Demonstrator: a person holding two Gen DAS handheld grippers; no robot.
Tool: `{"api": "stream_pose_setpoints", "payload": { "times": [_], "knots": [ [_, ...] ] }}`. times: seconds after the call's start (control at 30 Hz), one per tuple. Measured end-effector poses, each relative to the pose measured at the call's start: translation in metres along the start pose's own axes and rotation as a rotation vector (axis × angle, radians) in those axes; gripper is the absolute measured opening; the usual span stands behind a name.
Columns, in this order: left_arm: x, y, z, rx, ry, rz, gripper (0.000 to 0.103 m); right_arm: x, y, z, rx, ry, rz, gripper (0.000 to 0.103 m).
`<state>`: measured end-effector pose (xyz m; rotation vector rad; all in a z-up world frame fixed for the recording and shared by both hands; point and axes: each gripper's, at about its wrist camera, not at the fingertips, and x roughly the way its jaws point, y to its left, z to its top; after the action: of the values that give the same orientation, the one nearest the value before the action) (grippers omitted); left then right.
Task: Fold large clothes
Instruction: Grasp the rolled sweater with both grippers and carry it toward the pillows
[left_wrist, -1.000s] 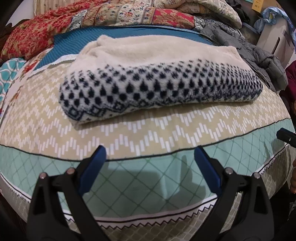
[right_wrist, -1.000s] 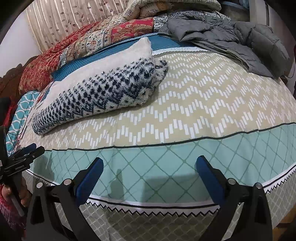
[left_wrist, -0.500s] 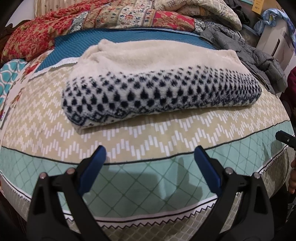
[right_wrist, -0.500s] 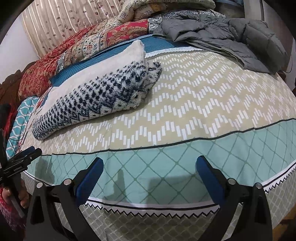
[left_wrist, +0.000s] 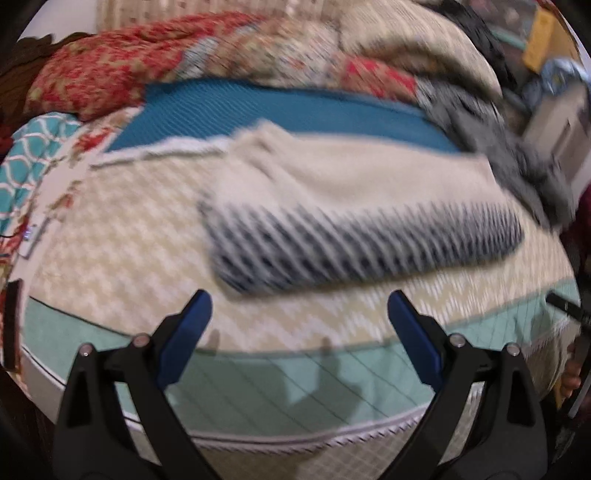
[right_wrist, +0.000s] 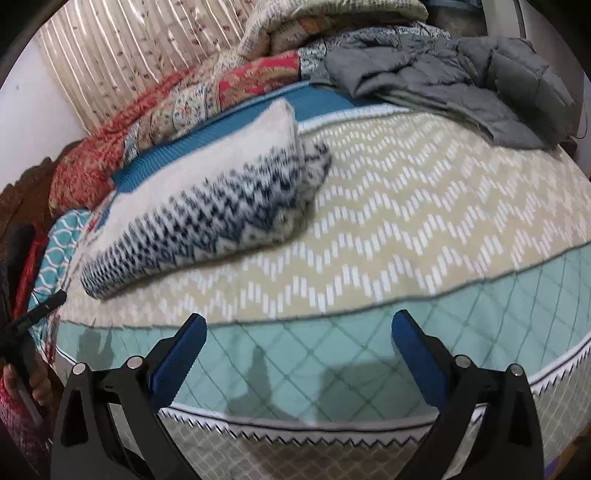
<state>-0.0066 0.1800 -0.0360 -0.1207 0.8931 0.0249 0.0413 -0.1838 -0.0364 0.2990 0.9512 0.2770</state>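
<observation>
My left gripper is spread wide, nothing between its blue pads — it hangs over the teal edge of the bedspread. My right gripper is wide apart too, empty, over the same edge. The folded fleece sweater — cream with a navy pattern — lies on the zigzag part of the spread, apart from both grippers. Grey puffer jacket sits at the far right, floral quilts piled behind. Left view is blurred.

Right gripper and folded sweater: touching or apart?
Apart. The right wrist view shows the open right gripper over bare bedspread, short of the sweater.
</observation>
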Motion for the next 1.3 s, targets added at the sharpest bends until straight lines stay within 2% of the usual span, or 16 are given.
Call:
{"api": "stream_pose_setpoints", "payload": {
  "times": [0.1,0.23,0.33,0.47,0.63,0.67,0.7,0.73,0.77,0.83,0.9,1.0,1.1,1.2,1.27,1.3],
  "knots": [
    [-0.007,0.034,0.032,-0.037,-0.033,0.033,0.096,-0.002,-0.003,0.026,0.031,-0.019,0.067,0.092],
    [0.02,0.068,0.067,-0.053,-0.003,-0.028,0.097,0.023,-0.013,0.066,0.089,0.023,0.18,0.093],
    [0.067,0.084,0.083,-0.063,0.074,-0.057,0.097,0.062,-0.026,0.093,0.149,0.075,0.209,0.093],
    [0.137,0.104,0.085,-0.185,0.22,-0.2,0.097,0.119,-0.039,0.117,0.25,0.159,0.281,0.093],
    [0.17,0.095,0.076,-0.243,0.249,-0.217,0.097,0.153,0.004,0.135,0.166,0.193,0.287,0.094],
    [0.169,0.087,0.076,-0.257,0.267,-0.323,0.097,0.16,0.025,0.135,0.117,0.219,0.285,0.092],
    [0.166,0.079,0.075,-0.286,0.281,-0.423,0.095,0.164,0.042,0.134,0.062,0.238,0.272,0.075],
    [0.161,0.07,0.075,-0.294,0.265,-0.454,0.081,0.166,0.057,0.133,0.026,0.256,0.269,0.044],
    [0.154,0.056,0.078,-0.238,0.242,-0.426,0.07,0.167,0.067,0.134,0.02,0.271,0.28,0.04],
    [0.145,0.036,0.087,-0.131,0.228,-0.379,0.032,0.159,0.093,0.146,-0.034,0.26,0.267,0.032],
    [0.124,0.046,0.105,-0.156,0.172,-0.426,0.027,0.143,0.122,0.166,-0.089,0.211,0.302,0.031],
    [0.077,0.083,0.141,-0.179,0.038,-0.434,0.026,0.111,0.183,0.212,-0.171,0.095,0.389,0.03],
    [0.017,0.138,0.187,-0.183,-0.141,-0.325,0.026,0.097,0.263,0.263,-0.274,-0.004,0.452,0.03],
    [-0.015,0.209,0.222,-0.228,-0.245,-0.153,0.029,0.128,0.342,0.305,-0.349,-0.053,0.465,0.033],
    [-0.011,0.249,0.235,-0.267,-0.267,-0.033,0.038,0.176,0.381,0.32,-0.334,-0.028,0.457,0.036],
    [-0.001,0.268,0.239,-0.295,-0.268,0.042,0.057,0.202,0.394,0.322,-0.319,-0.015,0.446,0.044]
  ]
}}
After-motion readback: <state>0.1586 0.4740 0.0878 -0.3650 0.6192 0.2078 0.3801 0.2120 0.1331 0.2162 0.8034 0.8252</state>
